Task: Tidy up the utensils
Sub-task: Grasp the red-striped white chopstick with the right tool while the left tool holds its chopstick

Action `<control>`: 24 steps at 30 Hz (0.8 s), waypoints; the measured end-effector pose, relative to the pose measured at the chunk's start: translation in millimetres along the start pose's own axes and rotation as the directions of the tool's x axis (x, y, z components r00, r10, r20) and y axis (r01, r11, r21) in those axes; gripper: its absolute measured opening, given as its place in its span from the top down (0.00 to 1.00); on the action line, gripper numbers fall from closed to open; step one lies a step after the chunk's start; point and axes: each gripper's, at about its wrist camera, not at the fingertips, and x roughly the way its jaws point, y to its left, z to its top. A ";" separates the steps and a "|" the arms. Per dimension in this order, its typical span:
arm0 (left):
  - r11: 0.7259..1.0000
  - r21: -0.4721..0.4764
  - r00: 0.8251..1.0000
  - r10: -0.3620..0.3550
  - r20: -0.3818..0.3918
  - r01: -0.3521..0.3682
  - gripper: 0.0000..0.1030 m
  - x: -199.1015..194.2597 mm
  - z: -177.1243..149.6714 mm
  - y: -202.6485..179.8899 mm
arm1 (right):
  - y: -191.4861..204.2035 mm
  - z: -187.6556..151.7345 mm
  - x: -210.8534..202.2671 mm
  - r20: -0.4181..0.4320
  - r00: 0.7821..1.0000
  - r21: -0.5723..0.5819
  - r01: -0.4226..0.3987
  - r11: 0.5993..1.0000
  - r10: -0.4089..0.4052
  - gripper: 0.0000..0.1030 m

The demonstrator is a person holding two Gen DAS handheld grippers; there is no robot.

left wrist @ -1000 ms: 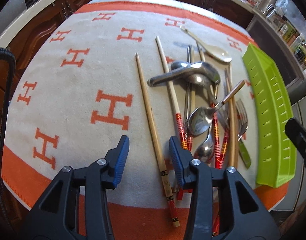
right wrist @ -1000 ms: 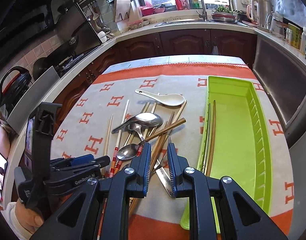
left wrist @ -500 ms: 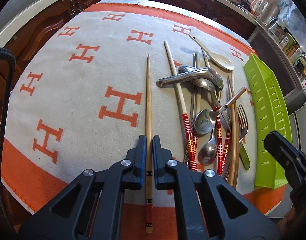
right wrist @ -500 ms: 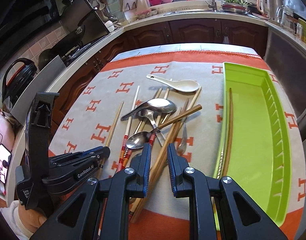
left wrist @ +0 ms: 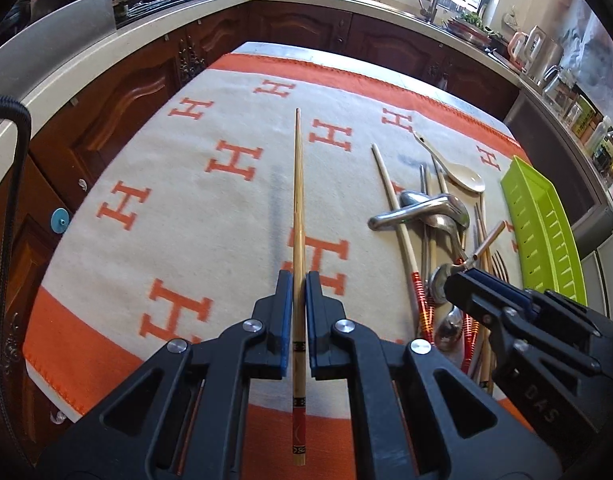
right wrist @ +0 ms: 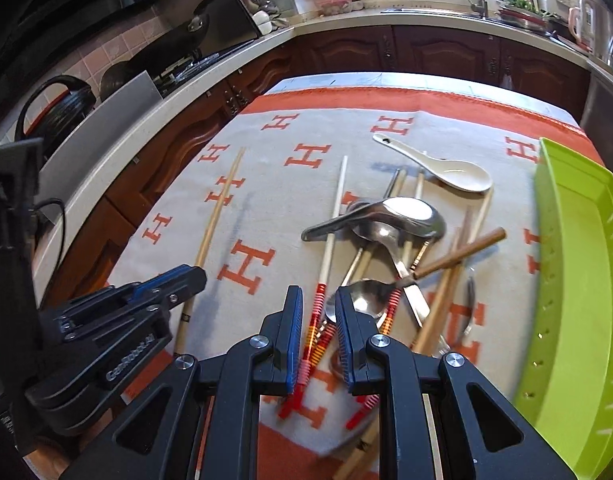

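Over the H-patterned cloth (left wrist: 226,208): that was where I worked.
Left gripper (left wrist: 299,280): clamped tight on one chopstick (left wrist: 298,200), lifted clear, tip pointing away.
Chopstick look: pale wood, slim taper, red-and-black banded butt.
Right gripper (right wrist: 318,300): jaws narrow, nothing pinched, poised above the utensil pile (right wrist: 386,240).
Green tray (right wrist: 578,280): beside the pile.

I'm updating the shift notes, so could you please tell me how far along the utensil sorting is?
Early. Nothing shows in the visible part of the green tray. The left gripper is shut on one chopstick; the right gripper hangs slightly open over the pile. Spoons, a fork and more chopsticks remain.
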 end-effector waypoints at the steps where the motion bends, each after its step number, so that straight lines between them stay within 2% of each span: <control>1: 1.000 -0.002 1.000 -0.001 0.001 0.001 0.96 -0.1 0.1 3.2 | 3.1 2.6 5.2 -0.005 1.000 -0.007 0.006 1.000 -0.006 0.84; 6: 1.000 -0.013 1.000 -0.007 -0.001 0.007 0.96 4.1 2.6 17.0 | 13.5 13.1 27.8 -0.023 0.998 -0.044 0.060 0.997 -0.061 0.84; 13: 1.000 -0.020 1.000 -0.012 -0.003 0.012 0.96 10.6 5.0 30.8 | 16.2 19.3 64.7 -0.099 0.989 -0.057 0.100 0.993 -0.106 0.84; 19: 0.999 -0.047 1.000 -0.023 -0.009 0.023 0.96 14.9 5.0 42.8 | 34.9 16.8 74.3 -0.069 0.983 -0.141 0.158 0.977 -0.169 0.86; 20: 0.998 -0.051 1.000 -0.024 -0.011 0.023 0.96 15.8 5.0 44.3 | 38.0 15.6 73.9 -0.067 0.983 -0.150 0.159 0.976 -0.171 0.91; 24: 0.998 -0.059 1.000 -0.021 -0.008 0.021 0.96 15.2 4.8 48.5 | 48.3 14.8 74.6 -0.076 0.989 -0.159 0.116 0.980 -0.129 0.94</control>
